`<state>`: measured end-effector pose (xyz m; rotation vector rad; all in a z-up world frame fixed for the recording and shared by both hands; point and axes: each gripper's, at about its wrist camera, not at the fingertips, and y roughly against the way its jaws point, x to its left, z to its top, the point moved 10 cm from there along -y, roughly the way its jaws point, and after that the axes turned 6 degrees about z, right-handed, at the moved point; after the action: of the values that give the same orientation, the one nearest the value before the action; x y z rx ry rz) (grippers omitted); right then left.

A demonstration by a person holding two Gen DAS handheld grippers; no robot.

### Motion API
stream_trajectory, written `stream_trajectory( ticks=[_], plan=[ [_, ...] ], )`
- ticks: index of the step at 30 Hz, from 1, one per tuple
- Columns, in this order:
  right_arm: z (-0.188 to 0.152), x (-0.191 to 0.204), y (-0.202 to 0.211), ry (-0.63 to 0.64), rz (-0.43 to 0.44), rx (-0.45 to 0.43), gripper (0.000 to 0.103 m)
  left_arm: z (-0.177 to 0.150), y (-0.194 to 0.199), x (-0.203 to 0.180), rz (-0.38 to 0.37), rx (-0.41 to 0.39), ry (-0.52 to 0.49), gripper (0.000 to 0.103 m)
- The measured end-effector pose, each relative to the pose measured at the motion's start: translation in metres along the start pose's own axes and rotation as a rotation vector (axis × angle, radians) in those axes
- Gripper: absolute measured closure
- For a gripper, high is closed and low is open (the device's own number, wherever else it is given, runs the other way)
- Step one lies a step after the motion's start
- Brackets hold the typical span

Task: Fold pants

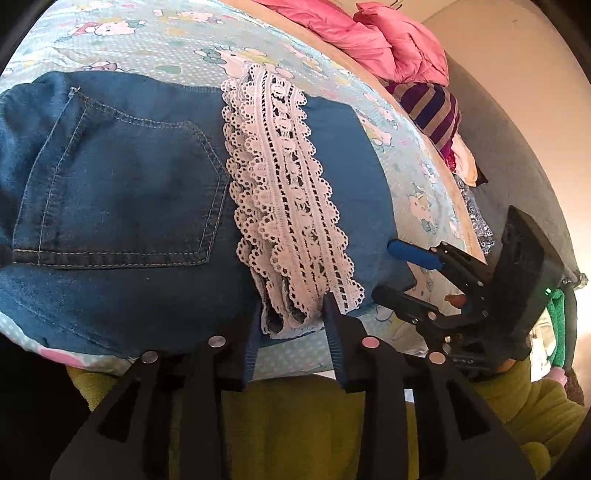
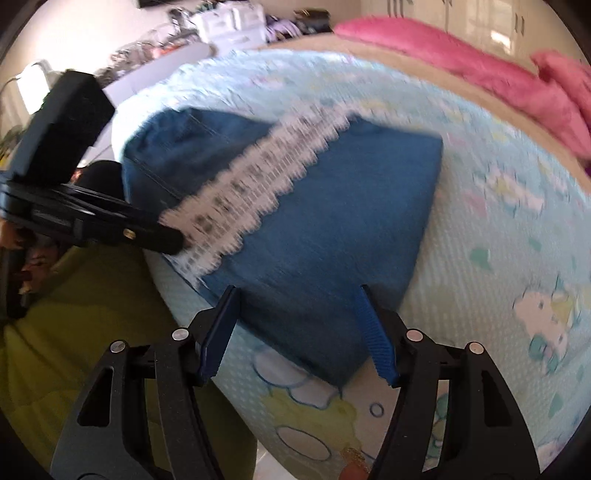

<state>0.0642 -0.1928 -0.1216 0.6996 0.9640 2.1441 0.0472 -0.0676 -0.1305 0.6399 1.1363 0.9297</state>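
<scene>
Folded blue denim pants with a white lace hem lie on a bed sheet printed with cartoons. My left gripper is at the near end of the lace hem, and the bunched hem fills the narrow gap between its pads. In the right wrist view, which is blurred, the pants show with the left gripper at the lace. My right gripper stands open over the near corner of the folded denim. From the left wrist view, the right gripper sits beside the pants' right edge.
A pink blanket and a striped cushion lie at the far side of the bed. A person's yellow-green garment sits just below the near bed edge. Cluttered shelves stand against the far wall.
</scene>
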Motion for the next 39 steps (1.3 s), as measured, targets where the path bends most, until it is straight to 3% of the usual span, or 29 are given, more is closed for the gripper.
stream_trajectory(
  ticks=[11, 14, 17, 20, 25, 27, 32, 39],
  plan=[
    [0.009, 0.002, 0.01, -0.031, -0.001, -0.046, 0.044, 0.004, 0.01, 0.001, 0.03, -0.043, -0.025, 0.064],
    [0.01, 0.001, 0.015, -0.049, 0.004, -0.059, 0.044, 0.008, 0.021, 0.002, 0.053, -0.074, -0.036, 0.049],
    [0.012, -0.001, 0.019, -0.06, -0.002, -0.07, 0.039, 0.011, 0.034, 0.004, 0.081, -0.112, -0.049, 0.048],
    [0.015, -0.003, 0.025, -0.075, -0.007, -0.087, 0.033, 0.013, 0.042, 0.006, 0.107, -0.134, -0.055, 0.038],
    [0.021, -0.002, 0.034, -0.08, -0.014, -0.111, 0.027, 0.016, 0.057, 0.009, 0.15, -0.172, -0.072, 0.032],
    [0.025, -0.003, 0.036, -0.088, -0.01, -0.113, 0.024, 0.017, 0.063, 0.011, 0.183, -0.183, -0.084, 0.022],
    [0.047, -0.004, 0.049, -0.09, -0.024, -0.15, 0.017, 0.02, 0.082, 0.018, 0.238, -0.226, -0.085, 0.009],
    [0.08, 0.008, 0.07, -0.059, -0.023, -0.234, 0.011, 0.027, 0.117, 0.035, 0.338, -0.308, -0.072, 0.005]
  ],
)
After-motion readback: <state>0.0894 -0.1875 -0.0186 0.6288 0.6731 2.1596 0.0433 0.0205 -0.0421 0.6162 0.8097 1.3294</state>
